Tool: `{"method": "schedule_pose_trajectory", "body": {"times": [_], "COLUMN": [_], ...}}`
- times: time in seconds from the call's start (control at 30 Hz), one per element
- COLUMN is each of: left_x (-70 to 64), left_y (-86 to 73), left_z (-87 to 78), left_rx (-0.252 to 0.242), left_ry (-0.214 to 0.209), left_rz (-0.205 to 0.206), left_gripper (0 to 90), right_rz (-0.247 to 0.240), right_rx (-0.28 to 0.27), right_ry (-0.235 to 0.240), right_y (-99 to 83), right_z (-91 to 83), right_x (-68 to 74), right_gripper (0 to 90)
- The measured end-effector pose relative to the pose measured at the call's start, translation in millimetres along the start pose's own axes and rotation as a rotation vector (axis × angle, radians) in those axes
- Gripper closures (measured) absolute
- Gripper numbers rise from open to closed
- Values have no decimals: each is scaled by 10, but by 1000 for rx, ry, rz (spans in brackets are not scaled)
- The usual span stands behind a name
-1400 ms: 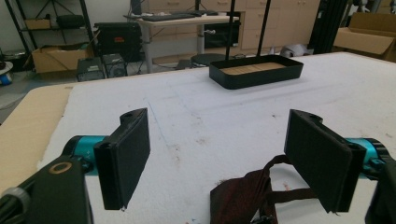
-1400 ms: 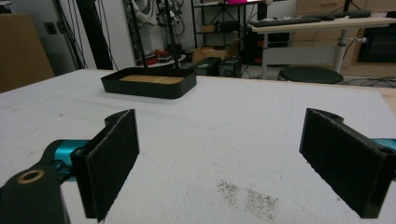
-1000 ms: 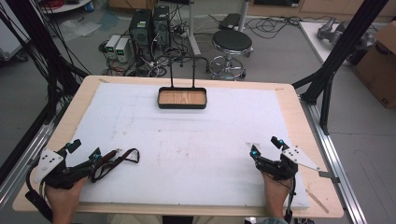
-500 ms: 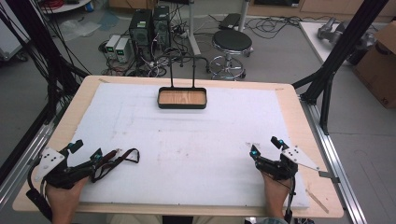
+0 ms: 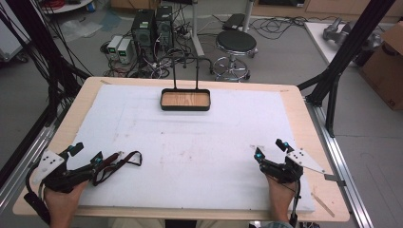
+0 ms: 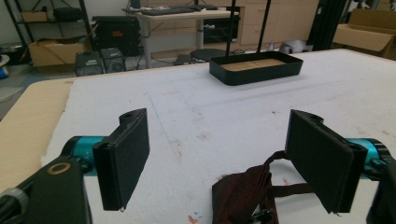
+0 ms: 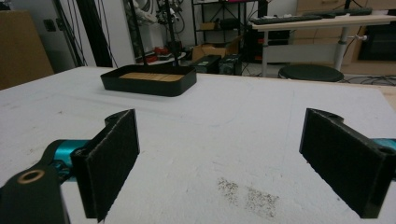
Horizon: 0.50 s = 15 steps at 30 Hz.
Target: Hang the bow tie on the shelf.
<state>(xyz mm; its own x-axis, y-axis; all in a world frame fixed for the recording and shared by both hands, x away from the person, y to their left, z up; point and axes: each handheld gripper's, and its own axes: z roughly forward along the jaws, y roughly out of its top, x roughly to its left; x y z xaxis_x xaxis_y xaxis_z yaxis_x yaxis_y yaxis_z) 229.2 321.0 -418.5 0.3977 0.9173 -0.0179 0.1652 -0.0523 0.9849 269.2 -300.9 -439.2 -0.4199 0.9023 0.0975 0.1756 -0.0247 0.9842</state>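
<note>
- Near the table's 7 o'clock corner, my left gripper (image 5: 85,153) rested on the white foam mat (image 5: 199,152), its jaws spread wide and gripping nothing.
- Between those jaws, toward the right one, lay a dark red strap (image 6: 247,191), touching the mat; from above, the strap (image 5: 119,161) trailed off toward 3 o'clock from the jaw tips.
- I could not tell whether the right jaw was touching the strap or merely sitting just beside it.
- At 5 o'clock, my right gripper (image 5: 271,148) sat on the mat, also released, with bare foam between its jaws in its own view.
- Far across at 12 o'clock, I saw a black tray (image 5: 185,100) with a wooden floor, well apart from both grippers.
- Behind the tray rose a thin black wire frame (image 5: 186,71).
- On the mat ahead of the right gripper I saw a patch of dark specks (image 7: 247,193).
</note>
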Motion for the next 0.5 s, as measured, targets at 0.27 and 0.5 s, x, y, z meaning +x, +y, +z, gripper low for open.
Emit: {"method": "schedule_pose_trajectory", "body": {"times": [0.27,0.5], "left_x": [64,161], "left_y": [11,-25], "left_z": [-26,-64], "left_rx": [52,115], "left_ry": [-56,-109], "left_rz": [-4,-19], "left_gripper": [211,285], "right_rz": [3,9], "right_rx": [0,-2], "right_ry": [4,5], "right_y": [0,0], "right_z": [0,3], "right_x": [-3,-6], "right_gripper": [110,110]}}
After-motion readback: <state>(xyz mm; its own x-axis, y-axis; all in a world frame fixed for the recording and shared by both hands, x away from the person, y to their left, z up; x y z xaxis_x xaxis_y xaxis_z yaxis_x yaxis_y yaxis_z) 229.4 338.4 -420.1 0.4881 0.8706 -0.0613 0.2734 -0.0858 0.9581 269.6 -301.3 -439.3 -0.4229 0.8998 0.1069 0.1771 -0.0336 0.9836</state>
